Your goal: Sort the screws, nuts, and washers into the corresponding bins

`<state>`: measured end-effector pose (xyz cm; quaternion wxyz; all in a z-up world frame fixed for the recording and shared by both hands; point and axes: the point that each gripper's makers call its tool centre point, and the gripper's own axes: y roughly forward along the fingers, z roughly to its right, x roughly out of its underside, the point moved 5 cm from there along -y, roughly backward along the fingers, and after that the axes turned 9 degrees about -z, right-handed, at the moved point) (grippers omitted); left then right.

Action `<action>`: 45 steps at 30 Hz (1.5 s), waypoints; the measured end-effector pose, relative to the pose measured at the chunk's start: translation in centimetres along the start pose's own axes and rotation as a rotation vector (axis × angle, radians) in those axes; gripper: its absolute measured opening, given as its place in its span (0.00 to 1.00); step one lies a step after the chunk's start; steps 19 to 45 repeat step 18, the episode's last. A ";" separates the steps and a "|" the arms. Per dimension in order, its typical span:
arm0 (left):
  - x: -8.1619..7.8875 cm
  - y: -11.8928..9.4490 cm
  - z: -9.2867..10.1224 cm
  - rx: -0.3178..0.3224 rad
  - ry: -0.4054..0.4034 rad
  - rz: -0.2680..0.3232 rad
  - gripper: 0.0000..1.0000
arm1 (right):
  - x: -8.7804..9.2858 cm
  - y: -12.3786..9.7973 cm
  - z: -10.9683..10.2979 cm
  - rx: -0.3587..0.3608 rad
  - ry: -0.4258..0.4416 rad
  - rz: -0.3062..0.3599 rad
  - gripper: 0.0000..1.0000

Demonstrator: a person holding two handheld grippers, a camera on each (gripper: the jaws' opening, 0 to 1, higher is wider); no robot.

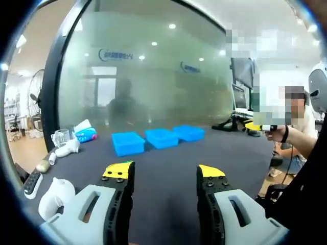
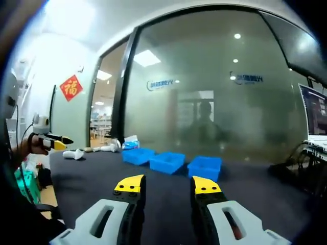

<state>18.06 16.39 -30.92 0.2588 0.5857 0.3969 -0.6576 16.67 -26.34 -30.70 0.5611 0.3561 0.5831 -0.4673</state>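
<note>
Left gripper (image 1: 164,176) sits with its jaws spread wide and nothing between them, raised above a dark table (image 1: 168,168); yellow tips face three blue bins (image 1: 161,138) lined up side by side at the far edge of the table, in front of a frosted glass wall (image 1: 153,76). Right gripper (image 2: 167,187) is likewise parted with nothing held, jaws a bit closer together than the left's, pointing at the same bins (image 2: 167,162) from another angle; here the row runs from upper left to lower right, the rightmost bin nearest. Bin contents can't be made out at this distance, and screws, nuts or washers can't be picked out on the table in either view. Clutter sits along the table's left side in the left gripper view: a clear cup (image 1: 61,137), a blue-and-white pack (image 1: 85,133), a white bottle lying down (image 1: 67,149), a white lump (image 1: 57,196) near the camera, a remote-like device (image 1: 32,182). Another person (image 1: 301,132) at right in that view holds out a yellow-tipped gripper (image 1: 258,126); in the right gripper view a hand (image 2: 30,145) at the left edge holds a similar one (image 2: 53,141). Monitors (image 1: 242,84) stand behind the table at right. Red paper decoration (image 2: 71,87) hangs on the wall left of the glass door frame.
</note>
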 end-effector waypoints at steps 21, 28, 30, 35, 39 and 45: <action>0.6 -0.5 -0.4 -0.030 -0.015 -0.006 0.47 | 0.9 -0.9 -0.2 0.031 0.027 0.003 0.35; 0.6 -0.5 -0.4 -0.030 -0.015 -0.006 0.47 | 0.9 -0.9 -0.2 0.031 0.027 0.003 0.35; 0.6 -0.5 -0.4 -0.030 -0.015 -0.006 0.47 | 0.9 -0.9 -0.2 0.031 0.027 0.003 0.35; 0.6 -0.5 -0.4 -0.030 -0.015 -0.006 0.47 | 0.9 -0.9 -0.2 0.031 0.027 0.003 0.35; 0.6 -0.5 -0.4 -0.030 -0.015 -0.006 0.47 | 0.9 -0.9 -0.2 0.031 0.027 0.003 0.35; 0.6 -0.5 -0.4 -0.030 -0.015 -0.006 0.47 | 0.9 -0.9 -0.2 0.031 0.027 0.003 0.35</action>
